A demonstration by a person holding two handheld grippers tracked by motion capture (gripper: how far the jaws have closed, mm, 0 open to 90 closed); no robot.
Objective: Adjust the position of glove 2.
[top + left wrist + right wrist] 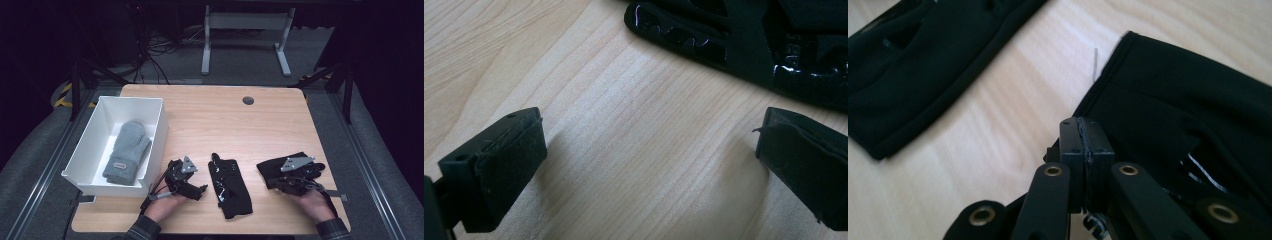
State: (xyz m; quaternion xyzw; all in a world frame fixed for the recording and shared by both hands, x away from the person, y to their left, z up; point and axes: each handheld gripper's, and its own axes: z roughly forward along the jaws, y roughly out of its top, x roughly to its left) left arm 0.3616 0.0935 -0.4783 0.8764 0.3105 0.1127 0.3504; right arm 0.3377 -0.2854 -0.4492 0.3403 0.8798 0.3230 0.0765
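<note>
The right hand-held gripper [1082, 131] is clenched on the edge of a black fabric glove [290, 170] at the light wooden counter's [210, 115] right side; the left hand-held gripper [192, 187] stands released beside a second black glove [231, 187].

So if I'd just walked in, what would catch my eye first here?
Probably the white bin at the table's left edge, with a grey mitten lying inside. Next, two black gloves on the wood: one glove in the middle, the other glove under the right claw, whose jaws are shut at the fabric's edge. The left claw sits open beside the middle glove.
</note>
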